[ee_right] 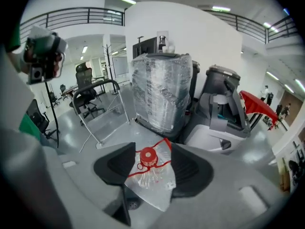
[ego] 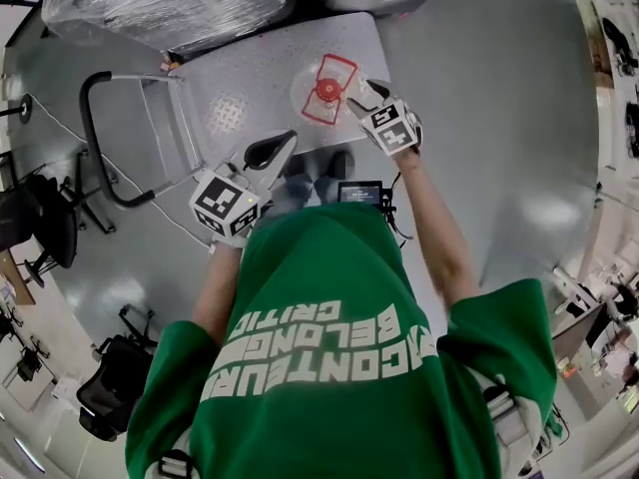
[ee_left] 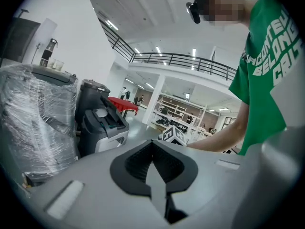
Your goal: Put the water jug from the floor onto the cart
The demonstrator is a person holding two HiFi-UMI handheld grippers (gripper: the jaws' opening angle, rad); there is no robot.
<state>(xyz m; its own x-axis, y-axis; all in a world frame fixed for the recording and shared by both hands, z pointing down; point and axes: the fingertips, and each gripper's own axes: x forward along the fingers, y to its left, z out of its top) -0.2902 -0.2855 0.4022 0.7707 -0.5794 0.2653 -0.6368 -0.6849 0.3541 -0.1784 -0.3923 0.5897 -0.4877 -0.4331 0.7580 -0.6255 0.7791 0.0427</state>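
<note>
One water jug (ego: 327, 90), clear with a red cap and red carrying frame, stands upright on the grey deck of the one cart (ego: 250, 88), towards the end away from its black handle (ego: 92, 138). Beyond the cart sits one bulky load wrapped in plastic film (ee_right: 162, 92) with a dark grey machine (ee_right: 224, 109) beside it. Two black office chairs (ego: 48, 220) stand on the floor off to the left, well clear. Two tools are up: the right tool (ee_right: 152, 146) hangs above the jug with its jaws wide apart, touching nothing; the left tool (ee_left: 152, 144) has its jaw tips together, empty, beside the cart.
</note>
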